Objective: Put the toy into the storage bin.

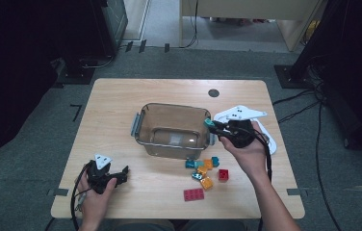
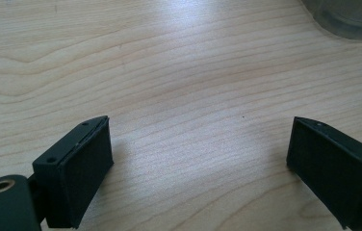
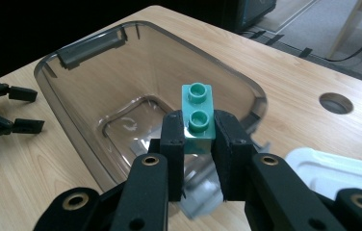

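While my right gripper pinches a green brick above the clear bin rim, my left gripper rests near it — jaws spread.

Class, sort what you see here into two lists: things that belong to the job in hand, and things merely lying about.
Part of the job:
- right claw, shut on the green brick
- clear plastic bin, empty
- loose bricks waiting beside the bin

Lying about:
- left claw, open, resting on the table
- white lid beside the bin
- round hole in the tabletop
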A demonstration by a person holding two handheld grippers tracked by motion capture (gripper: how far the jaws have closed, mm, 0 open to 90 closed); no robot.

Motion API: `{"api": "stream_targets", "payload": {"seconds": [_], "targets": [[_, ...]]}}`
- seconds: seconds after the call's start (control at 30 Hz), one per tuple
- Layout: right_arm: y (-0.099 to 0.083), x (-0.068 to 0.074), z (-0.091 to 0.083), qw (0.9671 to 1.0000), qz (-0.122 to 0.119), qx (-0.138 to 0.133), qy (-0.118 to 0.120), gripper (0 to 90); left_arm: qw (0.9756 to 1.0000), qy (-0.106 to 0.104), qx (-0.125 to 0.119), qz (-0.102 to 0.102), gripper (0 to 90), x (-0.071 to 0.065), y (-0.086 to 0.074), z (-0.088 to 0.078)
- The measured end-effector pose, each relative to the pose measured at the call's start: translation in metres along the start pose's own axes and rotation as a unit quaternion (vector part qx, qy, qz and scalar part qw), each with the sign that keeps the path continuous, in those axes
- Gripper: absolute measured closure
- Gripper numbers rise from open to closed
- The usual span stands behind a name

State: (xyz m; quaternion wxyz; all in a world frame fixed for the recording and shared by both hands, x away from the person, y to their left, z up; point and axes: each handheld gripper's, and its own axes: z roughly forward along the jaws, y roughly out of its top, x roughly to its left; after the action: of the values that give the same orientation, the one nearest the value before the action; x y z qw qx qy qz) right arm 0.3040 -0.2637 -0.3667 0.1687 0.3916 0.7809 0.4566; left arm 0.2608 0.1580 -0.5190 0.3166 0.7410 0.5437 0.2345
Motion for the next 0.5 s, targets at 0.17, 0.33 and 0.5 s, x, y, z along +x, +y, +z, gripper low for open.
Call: {"api": "stream_targets", "payload": {"seconds": [0.17,0.33,0.5], "targets": [[0.009,0.007,0.020,0.9999,-0.007,0.010,0.011,76.8,1.0000,0.000,-0.001,0.000,8.3,0.000,0.000,0.000],[0.012,0.011,0.036,0.9995,-0.014,0.023,0.018,76.8,1.0000,0.000,-0.001,0.000,8.3,0.000,0.000,0.000],[0.013,0.012,0.060,0.9984,-0.017,0.050,0.021,76.7,1.0000,0.000,0.000,0.000,8.3,0.000,0.000,0.000]]}}
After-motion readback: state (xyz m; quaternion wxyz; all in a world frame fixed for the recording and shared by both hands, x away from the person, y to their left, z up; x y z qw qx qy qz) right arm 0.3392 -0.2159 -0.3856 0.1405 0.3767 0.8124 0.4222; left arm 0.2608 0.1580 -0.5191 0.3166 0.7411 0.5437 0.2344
